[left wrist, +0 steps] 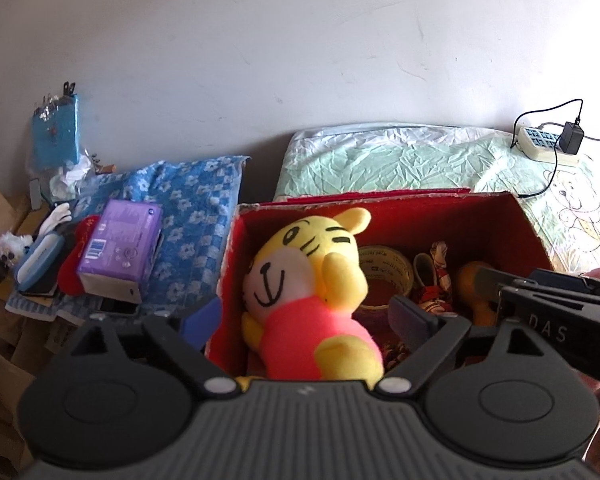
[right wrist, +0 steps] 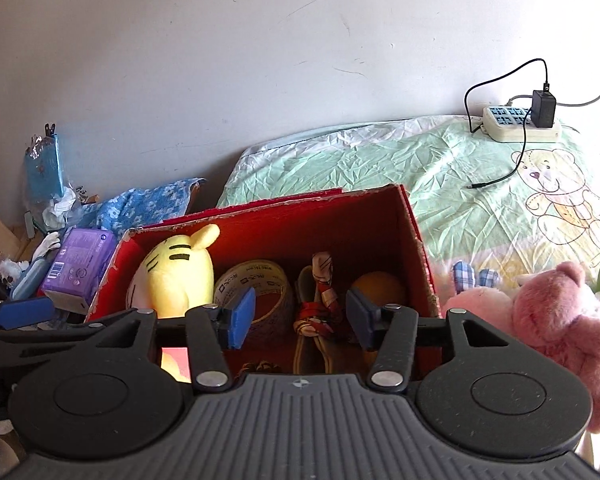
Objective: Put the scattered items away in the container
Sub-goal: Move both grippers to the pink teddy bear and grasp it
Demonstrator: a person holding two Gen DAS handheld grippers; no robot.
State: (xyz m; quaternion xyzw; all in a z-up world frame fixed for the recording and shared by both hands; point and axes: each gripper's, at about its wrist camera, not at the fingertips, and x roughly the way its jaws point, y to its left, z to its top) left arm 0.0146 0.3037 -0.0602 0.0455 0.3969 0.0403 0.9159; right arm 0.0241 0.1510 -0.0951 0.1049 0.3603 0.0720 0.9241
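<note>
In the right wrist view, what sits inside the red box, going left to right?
Yellow tiger plush → tape roll → red-and-white patterned bundle with cord → orange round item, partly hidden behind the hand-held gripper's finger.

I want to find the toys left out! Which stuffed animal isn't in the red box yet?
The pink plush bear lies on the bedsheet outside the red box. The yellow tiger plush is already inside.
</note>
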